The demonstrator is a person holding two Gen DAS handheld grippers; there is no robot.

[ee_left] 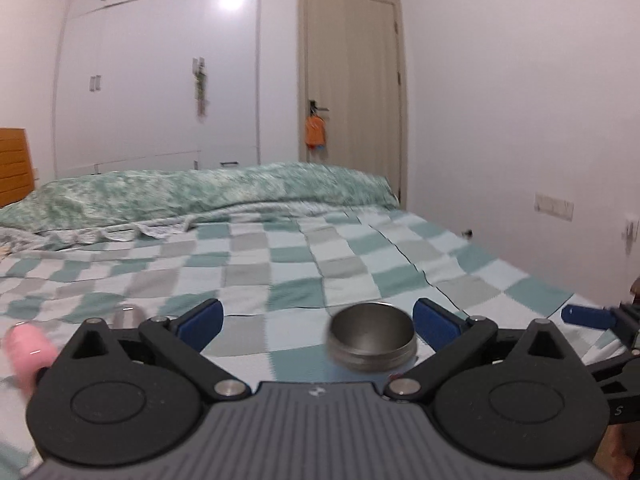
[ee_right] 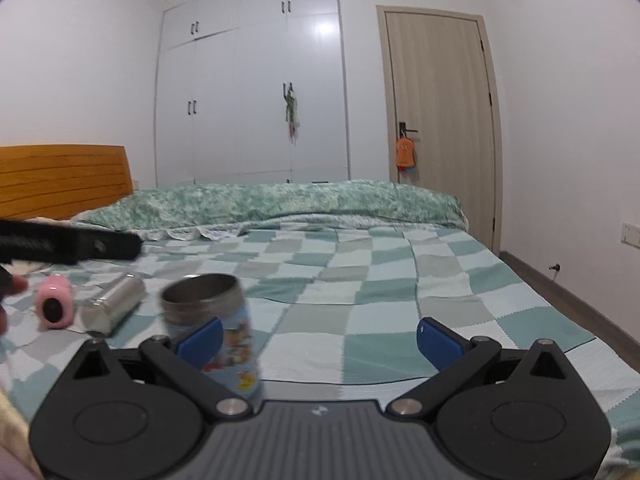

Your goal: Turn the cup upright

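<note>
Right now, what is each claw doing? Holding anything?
Left claw: open, holding nothing; the steel-rimmed cartoon-printed cup stands between its fingers, ungripped.
Right claw: open, empty.

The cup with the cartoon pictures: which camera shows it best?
The right wrist view shows the cup best: open metal mouth on top and most of the printed side, though blurred. The left wrist view shows only its metal mouth; the claw body hides the rest.

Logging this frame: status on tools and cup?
Left tool open, right tool open, neither gripping. Cup upright on bed, mouth up. Steel cylinder and pink item lie left.
</note>
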